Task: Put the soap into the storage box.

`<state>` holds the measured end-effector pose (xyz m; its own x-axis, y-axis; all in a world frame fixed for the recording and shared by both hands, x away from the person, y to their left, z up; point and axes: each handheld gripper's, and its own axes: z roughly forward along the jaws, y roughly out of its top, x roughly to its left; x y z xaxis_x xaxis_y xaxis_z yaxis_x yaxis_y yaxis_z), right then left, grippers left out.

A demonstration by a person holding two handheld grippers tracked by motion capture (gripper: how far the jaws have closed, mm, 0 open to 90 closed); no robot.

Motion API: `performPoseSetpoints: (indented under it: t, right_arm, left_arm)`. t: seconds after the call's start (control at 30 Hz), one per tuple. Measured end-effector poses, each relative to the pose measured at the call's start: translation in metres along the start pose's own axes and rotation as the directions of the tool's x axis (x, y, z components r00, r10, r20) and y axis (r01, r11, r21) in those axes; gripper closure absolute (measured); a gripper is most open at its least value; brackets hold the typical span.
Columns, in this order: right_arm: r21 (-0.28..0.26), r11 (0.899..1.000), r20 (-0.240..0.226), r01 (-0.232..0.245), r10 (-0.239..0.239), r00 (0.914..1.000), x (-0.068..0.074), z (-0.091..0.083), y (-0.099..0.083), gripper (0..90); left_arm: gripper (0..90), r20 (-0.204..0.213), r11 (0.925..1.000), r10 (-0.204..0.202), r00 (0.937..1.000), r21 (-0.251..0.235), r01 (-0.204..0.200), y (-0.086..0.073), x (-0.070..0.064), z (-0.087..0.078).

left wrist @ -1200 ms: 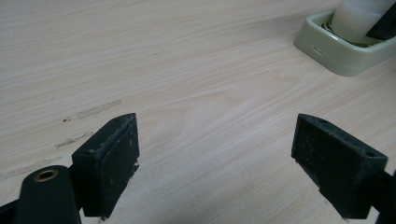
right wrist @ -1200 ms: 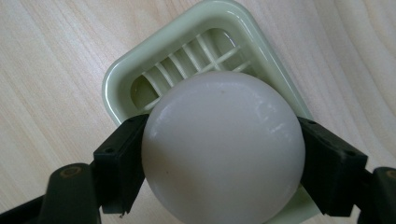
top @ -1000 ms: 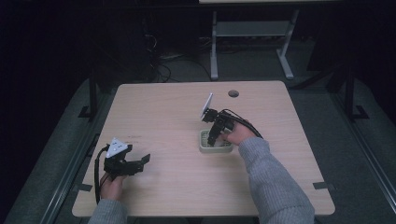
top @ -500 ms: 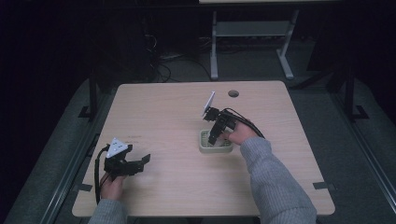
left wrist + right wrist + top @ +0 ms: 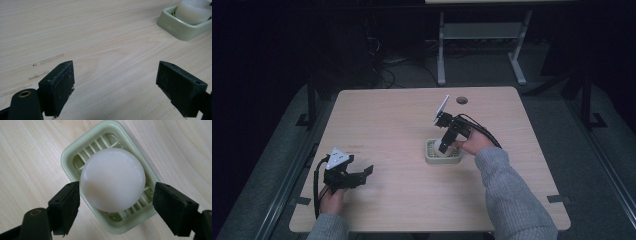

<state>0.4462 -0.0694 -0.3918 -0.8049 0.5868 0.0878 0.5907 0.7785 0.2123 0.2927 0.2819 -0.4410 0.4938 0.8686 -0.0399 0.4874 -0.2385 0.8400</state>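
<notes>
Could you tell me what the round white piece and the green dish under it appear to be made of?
The round white piece looks like a bar of soap: milky, slightly translucent, smooth with a dull waxy sheen, though it could be wax. The green dish looks like moulded plastic: even pale green colour, rounded glossy rim and slatted bottom. The right gripper stands with open jaws on either side of the piece.

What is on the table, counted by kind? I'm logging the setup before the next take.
Round white soap bar: 1
Pale green slatted plastic soap dish: 1
Black two-jaw gripper: 2, left and right
Total: 4
</notes>
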Motion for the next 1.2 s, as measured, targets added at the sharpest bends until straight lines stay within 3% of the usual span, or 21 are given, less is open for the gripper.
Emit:
performPoseSetpoints:
  t: [0.3, 1.2]
  right_arm:
    - [-0.019, 1.000, 0.000, 0.009, -0.009, 1.0000, -0.001, -0.006, -0.005, 21.5]
    - [-0.051, 0.998, 0.000, -0.023, 0.023, 0.9997, 0.001, -0.024, -0.038, 21.7]
  left_arm:
    - [14.8, 0.000, 1.0000, 0.001, 1.0000, 0.000, -0.001, 0.000, 0.000, 0.000]
    - [14.9, 0.002, 1.0000, 0.005, 1.0000, 0.000, -0.005, 0.000, -0.001, 0.001]
